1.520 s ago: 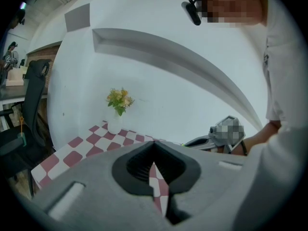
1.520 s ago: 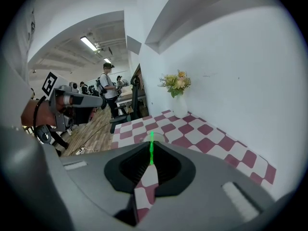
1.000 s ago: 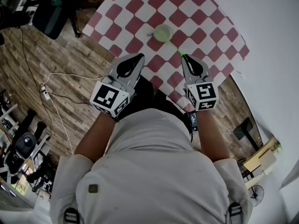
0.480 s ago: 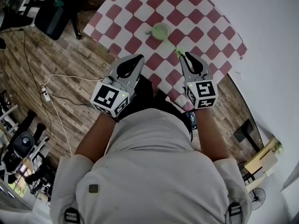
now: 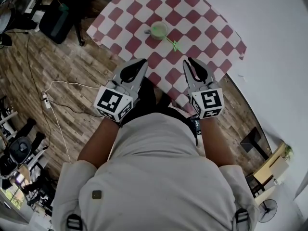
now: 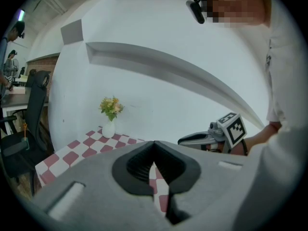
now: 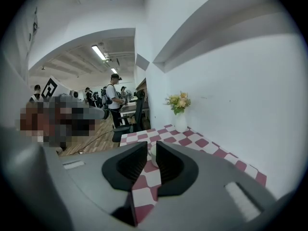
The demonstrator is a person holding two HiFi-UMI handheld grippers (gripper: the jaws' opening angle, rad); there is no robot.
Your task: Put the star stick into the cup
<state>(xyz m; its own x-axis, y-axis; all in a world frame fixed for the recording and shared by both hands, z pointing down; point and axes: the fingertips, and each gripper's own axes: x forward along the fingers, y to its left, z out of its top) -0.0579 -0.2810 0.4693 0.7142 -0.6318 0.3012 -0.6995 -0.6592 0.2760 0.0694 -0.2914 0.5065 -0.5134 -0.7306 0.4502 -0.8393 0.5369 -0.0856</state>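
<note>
Jaws: L (image 6: 154, 146) prob. shut, R (image 7: 151, 149) apart

In the right gripper view, dark fingers (image 7: 129, 163) hide most of the pale cup (image 7: 152, 155). The thin green star stick (image 5: 169, 41) is too small for detail.

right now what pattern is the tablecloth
Red-and-white checked cloth; it shows best in the head view.

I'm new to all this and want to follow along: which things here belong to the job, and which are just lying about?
Part of the job:
- cup
- green star stick
- right gripper, open
- left gripper, shut and empty

Just lying about:
- vase of flowers
- black chair
- white cable on the floor
</note>
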